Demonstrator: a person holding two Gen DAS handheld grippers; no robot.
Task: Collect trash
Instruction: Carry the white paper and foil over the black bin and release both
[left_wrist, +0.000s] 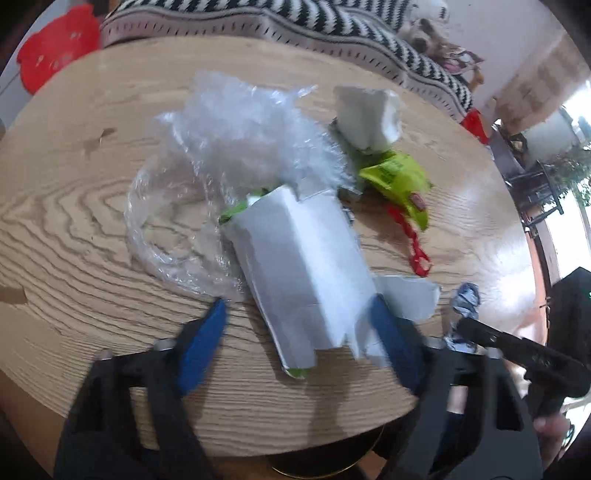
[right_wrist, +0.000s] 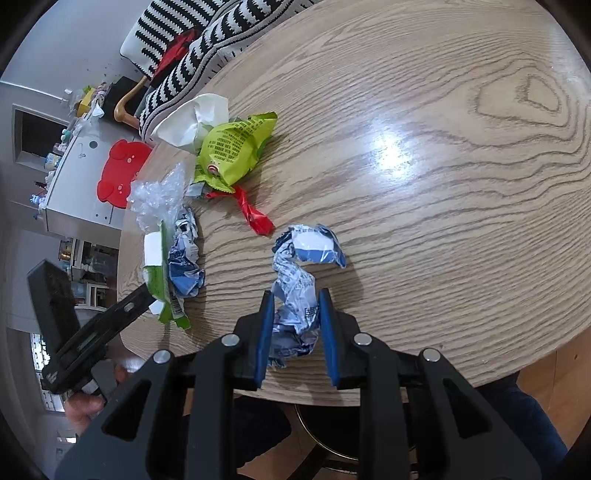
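In the left wrist view, my left gripper (left_wrist: 299, 314) is open, its blue fingers either side of a flattened white carton (left_wrist: 299, 266) with green edges, lying on the round wooden table (left_wrist: 74, 206). Clear crumpled plastic (left_wrist: 236, 147) lies behind it. In the right wrist view, my right gripper (right_wrist: 295, 302) is shut on a crumpled blue-and-white wrapper (right_wrist: 299, 288) at the table's near edge. A green snack bag (right_wrist: 232, 147), red wrapper (right_wrist: 255, 214) and white tissue (right_wrist: 192, 122) lie further back.
A second crumpled blue-and-white wrapper (right_wrist: 184, 258) lies beside the white carton (right_wrist: 157, 254). A round bin opening (right_wrist: 332, 435) shows below the table edge. A striped cushion (right_wrist: 192, 48) sits behind the table. A red mat (right_wrist: 118, 173) lies to the left.
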